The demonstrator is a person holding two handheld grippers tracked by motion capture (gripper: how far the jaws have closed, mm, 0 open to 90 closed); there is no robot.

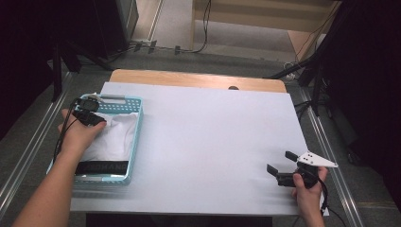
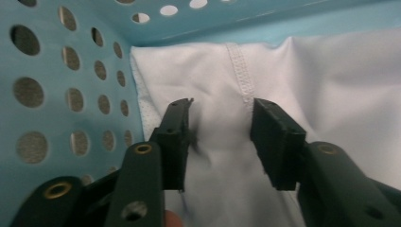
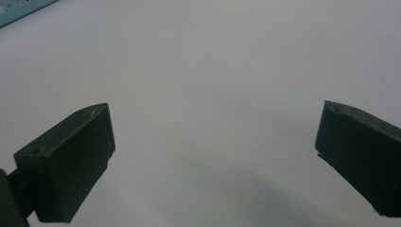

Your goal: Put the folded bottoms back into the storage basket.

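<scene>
left gripper (image 2: pixel 220 142) fingers open over white cloth (image 2: pixel 283 85) in basket (image 2: pixel 61 94) | cloth looked soft, light; pinch seam fold | right gripper (image 1: pixel 283 165) fingers open above worktop (image 1: pixel 208 137)

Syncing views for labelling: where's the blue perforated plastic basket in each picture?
High view: blue perforated plastic basket at the table's left edge, holding white cloth, left claw over it.
Left gripper view: its holed wall fills the left side and top, the claw open above the cloth.
Right gripper view: a sliver of it in the top-left corner.
Shared landmark: the basket's blue wall.
</scene>
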